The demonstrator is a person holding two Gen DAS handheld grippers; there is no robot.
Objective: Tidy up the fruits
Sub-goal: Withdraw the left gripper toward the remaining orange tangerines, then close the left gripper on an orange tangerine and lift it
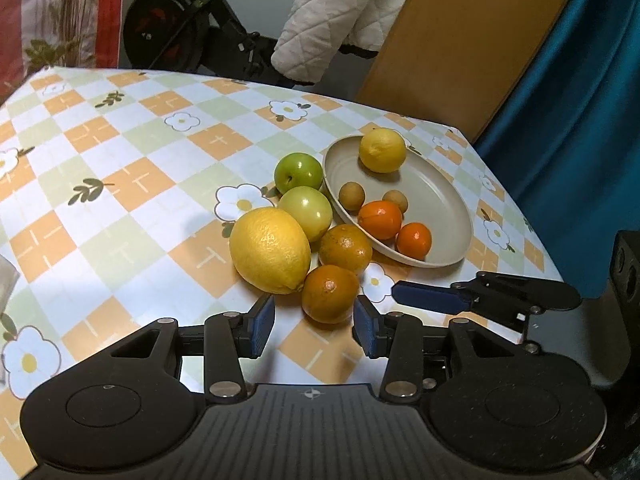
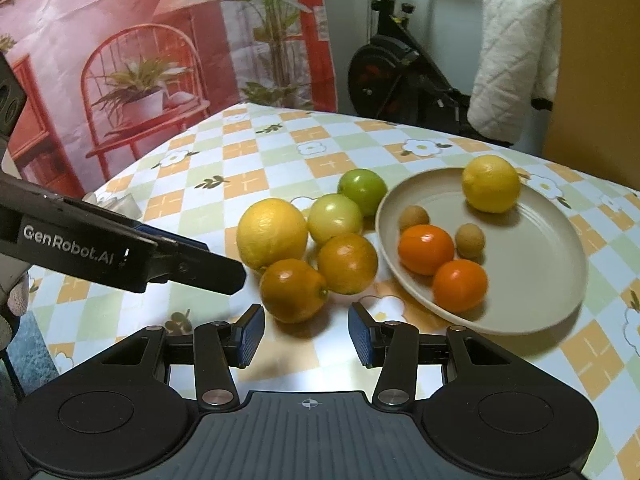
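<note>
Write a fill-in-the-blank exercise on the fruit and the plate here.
1. The plate holds ___ pieces of fruit.
2. The lemon on the plate is ___ in colour.
3. Beside the plate, ___ green apples lie on the table.
4. Both grippers, left and right, are ___.

Missing words: five; yellow; two; open

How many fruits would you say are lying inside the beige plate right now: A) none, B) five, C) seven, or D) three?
B: the plate holds a lemon, two bright oranges and two small brown fruits.
</note>
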